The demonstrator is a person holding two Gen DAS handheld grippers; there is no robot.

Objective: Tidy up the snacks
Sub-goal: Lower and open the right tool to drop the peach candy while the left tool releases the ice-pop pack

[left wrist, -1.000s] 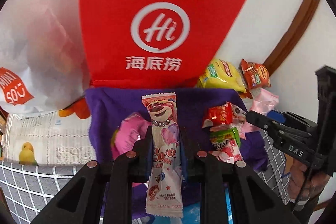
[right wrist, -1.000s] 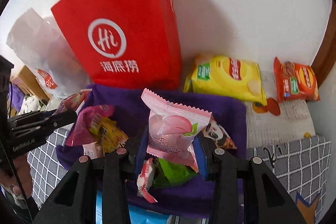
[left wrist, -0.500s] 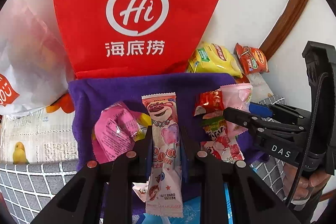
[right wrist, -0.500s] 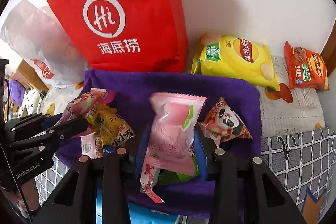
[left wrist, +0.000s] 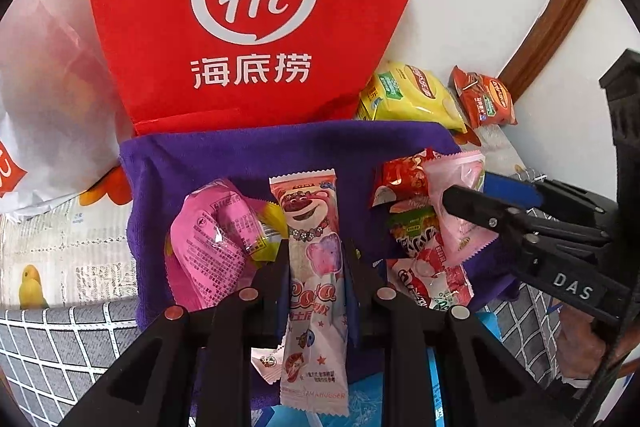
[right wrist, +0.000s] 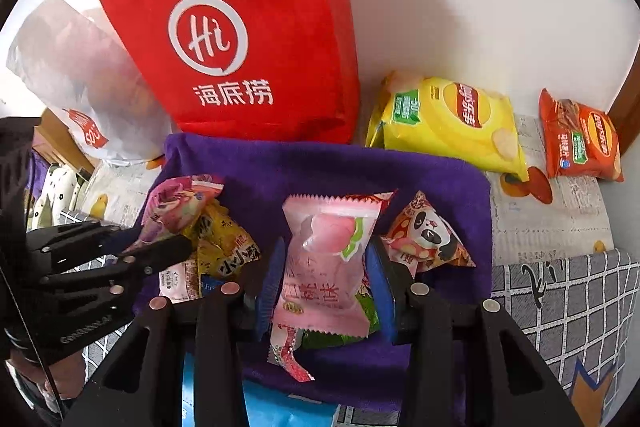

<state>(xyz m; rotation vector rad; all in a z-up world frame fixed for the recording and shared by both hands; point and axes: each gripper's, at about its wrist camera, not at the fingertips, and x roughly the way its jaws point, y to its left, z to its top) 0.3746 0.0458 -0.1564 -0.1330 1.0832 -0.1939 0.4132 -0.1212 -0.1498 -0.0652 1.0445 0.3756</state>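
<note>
My left gripper is shut on a long pink bear-print snack stick, held over a purple cloth. A bright pink packet lies on the cloth to its left. Red and green packets lie to its right. My right gripper is shut on a pale pink peach-print pouch, low over the same purple cloth. A panda packet lies on the right, a yellow packet on the left. Each gripper shows in the other's view: the right gripper, the left gripper.
A tall red bag stands against the wall behind the cloth. A white plastic bag lies left of it. A yellow chip bag and an orange packet rest at the back right on a printed sheet.
Both grippers have sunk closer to the purple cloth with their snacks still held. The right gripper's pink pouch has come down among the packets on the cloth.
</note>
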